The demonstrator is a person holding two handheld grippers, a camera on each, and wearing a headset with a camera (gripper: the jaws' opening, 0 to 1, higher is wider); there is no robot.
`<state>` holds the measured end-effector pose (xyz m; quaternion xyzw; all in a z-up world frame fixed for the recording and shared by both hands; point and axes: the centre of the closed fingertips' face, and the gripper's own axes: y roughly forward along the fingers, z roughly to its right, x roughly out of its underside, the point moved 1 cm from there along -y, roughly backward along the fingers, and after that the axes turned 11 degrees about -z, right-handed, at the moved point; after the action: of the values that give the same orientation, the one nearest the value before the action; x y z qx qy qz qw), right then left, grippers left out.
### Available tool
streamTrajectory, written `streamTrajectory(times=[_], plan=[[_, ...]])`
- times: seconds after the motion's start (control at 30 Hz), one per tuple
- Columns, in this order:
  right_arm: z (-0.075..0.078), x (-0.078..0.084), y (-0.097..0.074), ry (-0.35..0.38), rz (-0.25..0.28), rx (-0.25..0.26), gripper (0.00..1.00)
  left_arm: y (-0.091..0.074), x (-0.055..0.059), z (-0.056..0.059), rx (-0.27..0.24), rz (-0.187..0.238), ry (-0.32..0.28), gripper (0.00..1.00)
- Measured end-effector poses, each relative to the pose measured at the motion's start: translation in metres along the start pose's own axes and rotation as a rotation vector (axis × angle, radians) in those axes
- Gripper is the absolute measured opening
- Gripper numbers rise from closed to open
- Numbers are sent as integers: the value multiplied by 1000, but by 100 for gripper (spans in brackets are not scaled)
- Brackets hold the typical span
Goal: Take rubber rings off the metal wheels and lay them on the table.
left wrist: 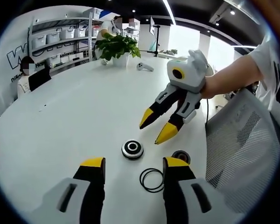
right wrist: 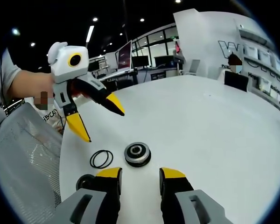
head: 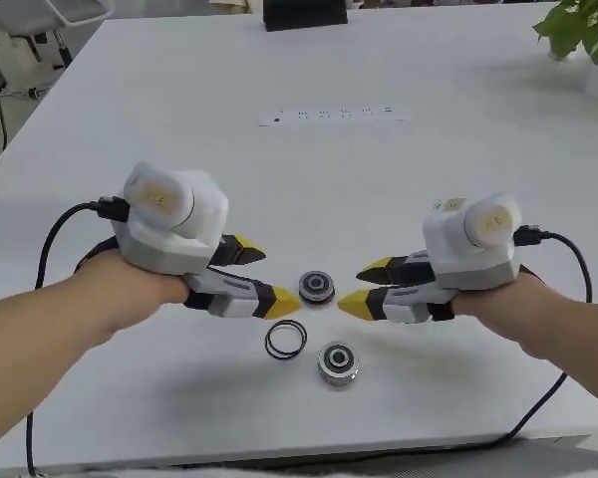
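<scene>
Two small metal wheels lie on the white table (head: 159,119). The far wheel (head: 316,286) (left wrist: 132,149) (right wrist: 137,154) sits between both grippers' tips and has a dark band around it. The near wheel (head: 337,360) (left wrist: 180,156) (right wrist: 85,181) looks bare silver. Two thin black rubber rings (head: 285,340) (left wrist: 152,179) (right wrist: 101,158) lie overlapped beside it. My left gripper (head: 269,277) (left wrist: 134,164) (right wrist: 102,123) is open just left of the far wheel. My right gripper (head: 357,289) (left wrist: 152,133) (right wrist: 141,173) is open just right of it. Neither holds anything.
A white power strip (head: 331,116) lies at mid-table, a black object (head: 304,14) at the far edge, a potted plant (head: 578,25) (left wrist: 116,46) at the far right. Black cables (head: 50,249) trail from both grippers. A mesh chair (left wrist: 238,154) stands by the near edge.
</scene>
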<state>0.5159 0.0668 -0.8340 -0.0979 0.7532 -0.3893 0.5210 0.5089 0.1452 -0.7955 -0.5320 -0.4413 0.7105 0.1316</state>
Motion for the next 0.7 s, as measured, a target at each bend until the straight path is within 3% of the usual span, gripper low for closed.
streamTrajectory(times=[0.57, 0.7], plan=[[-2, 0, 2, -9, 3, -7, 29, 20, -4, -2, 10, -13, 33, 36], [-2, 1, 3, -7, 3, -10, 29, 25, -4, 0, 10, -27, 63, 31]])
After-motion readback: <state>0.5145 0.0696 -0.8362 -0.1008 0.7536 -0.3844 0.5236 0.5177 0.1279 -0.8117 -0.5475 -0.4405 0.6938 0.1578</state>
